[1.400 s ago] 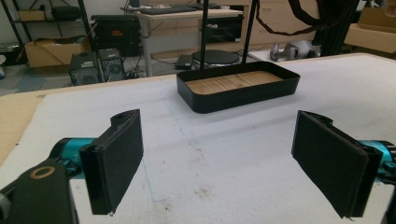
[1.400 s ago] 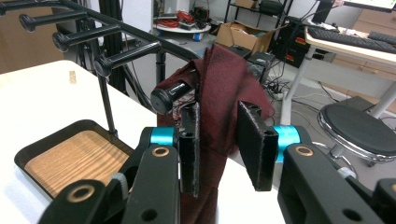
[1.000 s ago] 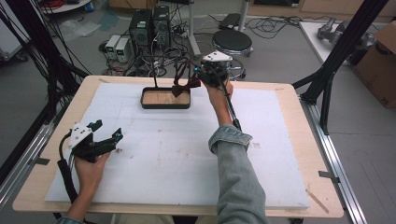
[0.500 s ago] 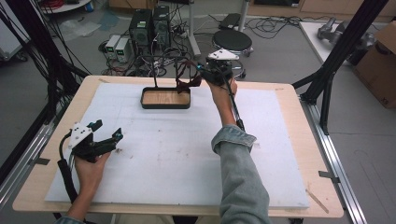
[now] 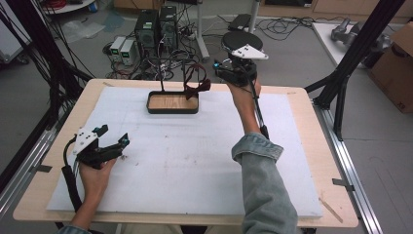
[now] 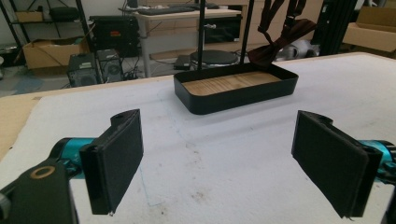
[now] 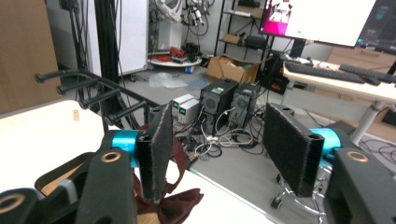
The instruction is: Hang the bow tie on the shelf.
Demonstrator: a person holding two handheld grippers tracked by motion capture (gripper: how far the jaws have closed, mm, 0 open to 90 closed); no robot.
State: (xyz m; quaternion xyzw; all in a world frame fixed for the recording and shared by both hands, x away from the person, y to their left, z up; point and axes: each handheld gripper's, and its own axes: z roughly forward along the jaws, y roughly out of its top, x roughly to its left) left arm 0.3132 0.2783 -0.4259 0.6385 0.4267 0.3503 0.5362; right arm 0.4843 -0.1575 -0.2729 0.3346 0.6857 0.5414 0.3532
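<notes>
The right gripper point(image 5: 220, 68) is hovering with its jaws spread and gripping nothing, just beside the dark red bow tie point(image 5: 197, 87) that is hanging from the black rack point(image 5: 168, 66), at about one o'clock from the tray point(image 5: 173, 103) on the desk point(image 5: 204, 146). The tie's strap is looking loosely draped, so a jaw brushing it could be dragging it off the prong or swinging it away. The rack's thin post could also be tipping if nudged. The left gripper point(image 5: 113, 146) is resting at eight o'clock with its jaws also spread wide, well apart from the tray, so it is offering no steadying there.
</notes>
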